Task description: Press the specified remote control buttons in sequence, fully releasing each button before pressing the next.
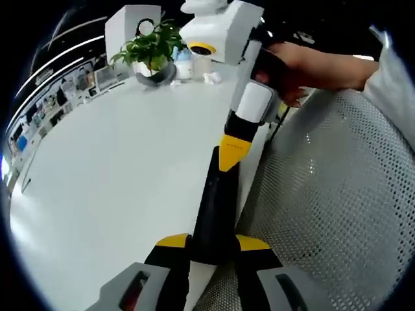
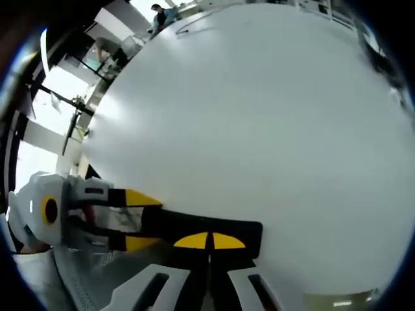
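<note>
No readable text

No word, number or brand can be made out in either view. The yellow tip of the right gripper (image 1: 233, 148), at about one o'clock from centre in the left gripper view, bears a tiny dark marking too small to read.

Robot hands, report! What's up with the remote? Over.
Left gripper clamped on black remote. Right gripper shut, tips on remote. Potted plant far off, nothing blocking.
</note>
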Tool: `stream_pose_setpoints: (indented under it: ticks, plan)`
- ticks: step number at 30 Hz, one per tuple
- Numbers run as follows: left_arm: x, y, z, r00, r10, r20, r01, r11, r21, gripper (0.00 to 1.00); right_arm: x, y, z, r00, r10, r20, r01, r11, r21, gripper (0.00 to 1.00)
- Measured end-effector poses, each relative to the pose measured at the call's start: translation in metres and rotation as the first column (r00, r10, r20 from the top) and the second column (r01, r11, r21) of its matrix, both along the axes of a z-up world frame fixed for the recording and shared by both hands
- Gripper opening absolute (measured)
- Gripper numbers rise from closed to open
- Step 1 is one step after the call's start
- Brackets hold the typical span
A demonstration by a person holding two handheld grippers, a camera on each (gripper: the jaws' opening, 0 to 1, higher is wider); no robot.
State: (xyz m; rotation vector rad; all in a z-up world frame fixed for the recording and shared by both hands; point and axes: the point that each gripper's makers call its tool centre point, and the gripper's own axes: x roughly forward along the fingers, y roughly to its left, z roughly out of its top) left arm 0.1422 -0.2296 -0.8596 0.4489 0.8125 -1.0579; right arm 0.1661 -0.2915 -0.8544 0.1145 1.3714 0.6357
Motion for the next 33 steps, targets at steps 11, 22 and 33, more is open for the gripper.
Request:
stream_pose_setpoints:
  ticks: [11,22,33]
  plan:
    - [-0.002,0.000,-0.002,0.994,-0.078,0.072,0.075,0.996,0.043,0.25,0.000,0.001,0.002,0.999,-0.036,-0.038,0.037,0.999,0.023,0.00]
    - [-0.001,-0.002,-0.002,0.994,-0.082,0.077,0.079,0.996,0.041,0.24,0.004,0.008,0.005,1.000,0.008,0.003,-0.008,1.000,0.013,0.00]
    - [-0.001,-0.002,-0.002,0.994,-0.081,0.078,0.078,0.996,0.037,0.24,0.006,0.025,0.005,0.999,-0.005,-0.041,0.009,0.993,0.118,0.00]
